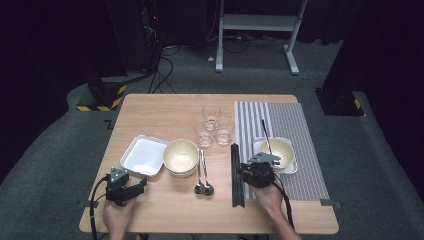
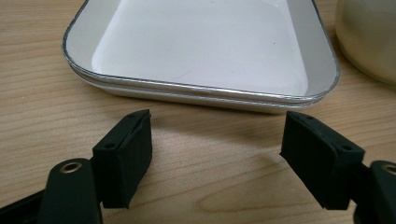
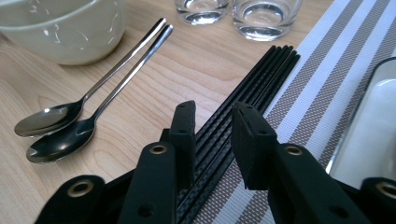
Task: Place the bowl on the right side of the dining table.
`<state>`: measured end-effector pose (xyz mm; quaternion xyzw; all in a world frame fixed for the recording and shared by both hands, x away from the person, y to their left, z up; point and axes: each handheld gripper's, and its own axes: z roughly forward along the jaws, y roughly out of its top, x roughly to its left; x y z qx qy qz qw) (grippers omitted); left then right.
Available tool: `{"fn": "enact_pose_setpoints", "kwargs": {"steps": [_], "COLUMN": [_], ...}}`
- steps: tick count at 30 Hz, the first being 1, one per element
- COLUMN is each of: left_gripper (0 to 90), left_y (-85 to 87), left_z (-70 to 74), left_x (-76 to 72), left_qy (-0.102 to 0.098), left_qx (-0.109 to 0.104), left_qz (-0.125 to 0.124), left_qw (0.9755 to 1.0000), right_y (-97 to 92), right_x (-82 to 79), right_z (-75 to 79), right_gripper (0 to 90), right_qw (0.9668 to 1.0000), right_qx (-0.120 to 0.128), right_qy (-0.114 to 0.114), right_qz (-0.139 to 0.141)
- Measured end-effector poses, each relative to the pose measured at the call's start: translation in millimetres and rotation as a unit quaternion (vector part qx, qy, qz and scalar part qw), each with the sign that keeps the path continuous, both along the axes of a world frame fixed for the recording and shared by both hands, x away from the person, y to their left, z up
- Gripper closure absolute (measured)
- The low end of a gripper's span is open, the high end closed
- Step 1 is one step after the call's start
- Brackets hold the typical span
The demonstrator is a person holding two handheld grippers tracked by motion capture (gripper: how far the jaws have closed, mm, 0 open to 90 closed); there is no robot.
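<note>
High view: left gripper (image 1: 134, 188) held low over the near-left part of the wooden table (image 1: 150, 107), forearm entering from the bottom edge, jaws aimed toward the white tray (image 1: 142, 155) and spread wide with nothing between them. Right gripper (image 1: 241, 171) angled leftward from the striped placemat (image 1: 287, 117) toward the bundle of black chopsticks (image 1: 235, 175), which lies lengthwise along the placemat's left edge. Cream bowl (image 1: 181, 156) just right of the white tray, inside bare. Second bowl (image 1: 278, 151) seated in a tray on the placemat, one black stick leaning out of it. Three clear glasses (image 1: 212, 125) grouped beyond the two spoons (image 1: 203, 175), contents not discernible.

Left gripper view: black jaws released and far apart above bare wood; white tray lying flat just beyond them, holding nothing.

Right gripper view: jaws narrowed over the chopsticks (image 3: 243, 98), one on each side of the bundle; whether the pads press yet, cannot tell. Spoons (image 3: 84, 116) side by side to the left, bowls of the spoons toward the camera. Cream bowl (image 3: 65, 28) at upper left, two glasses (image 3: 233, 14) along the top edge.
</note>
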<state>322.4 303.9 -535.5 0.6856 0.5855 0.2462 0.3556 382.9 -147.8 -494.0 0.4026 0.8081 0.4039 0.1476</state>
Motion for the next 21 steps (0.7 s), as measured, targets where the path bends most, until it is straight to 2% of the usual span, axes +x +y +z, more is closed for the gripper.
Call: {"fn": "enact_pose_setpoints", "kwargs": {"steps": [9, 21], "left_gripper": [24.8, 24.8], "left_y": [0.2, 0.9], "left_z": [0.0, 0.0], "left_x": [0.0, -0.1], "left_qy": [0.000, 0.000], "left_qx": [-0.002, -0.003], "left_qz": [0.000, -0.001], "left_qw": [1.0000, 1.0000], "right_y": [14.3, 25.6], "right_x": [3.5, 5.8], "right_z": [-9.4, -17.4], "right_gripper": [78.4, 76.8], "right_qw": [0.9998, 0.9995], "right_qx": [-0.019, -0.027], "right_qy": [0.008, 0.015], "right_qz": [0.003, 0.005]}}
